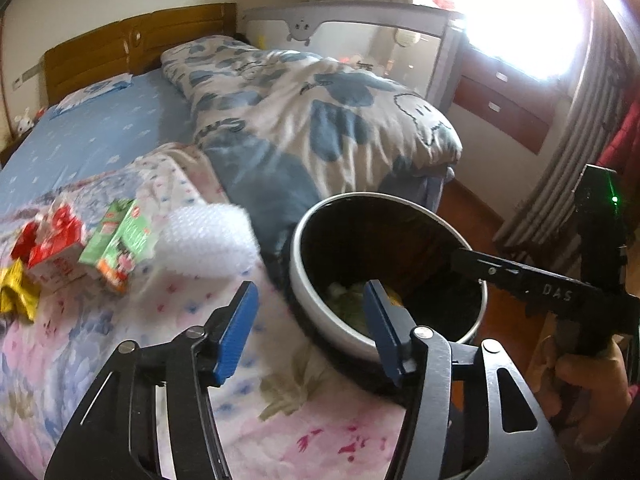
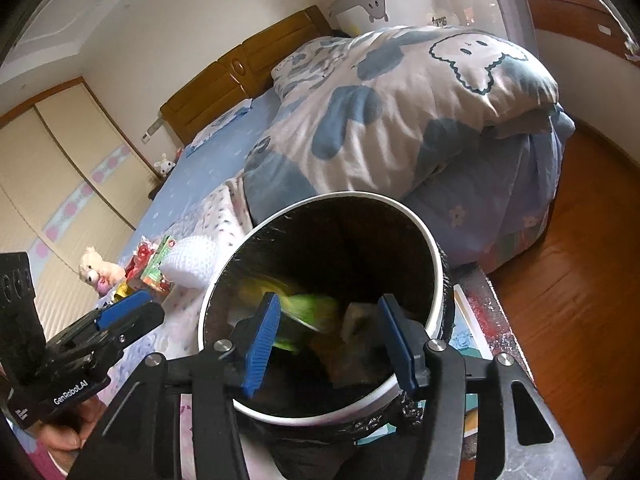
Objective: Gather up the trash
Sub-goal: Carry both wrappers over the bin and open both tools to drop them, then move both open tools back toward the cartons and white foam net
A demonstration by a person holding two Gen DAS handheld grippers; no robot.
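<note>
**Both grippers released over the bin, more trash waiting on the bed**

Right gripper (image 2: 330, 338) hangs over the mouth of the trash bin (image 2: 434, 264), jaws apart, nothing between the pads. A blurred green-yellow wrapper (image 2: 308, 310) sits just beyond its fingertips inside the bin; looks like it is dropping, though blur prevents a sure call. Left gripper (image 1: 310, 330) is also released and empty, its right finger over the bin's near rim.

Remaining trash lies ahead-left of the left gripper on the bed (image 1: 100, 148): bubble wrap (image 1: 208, 240), green carton (image 1: 120, 244), red carton (image 1: 56, 248), yellow wrapper (image 1: 16, 288).

Risks: the bin stands right at the bed edge, so a knock from either gripper could tip it. Light bubble wrap may slip from the pads. The soft quilt could get pinched along with a carton.

Hidden: bin bottom dark, contents unclear; yellow wrapper cut off at frame edge.
</note>
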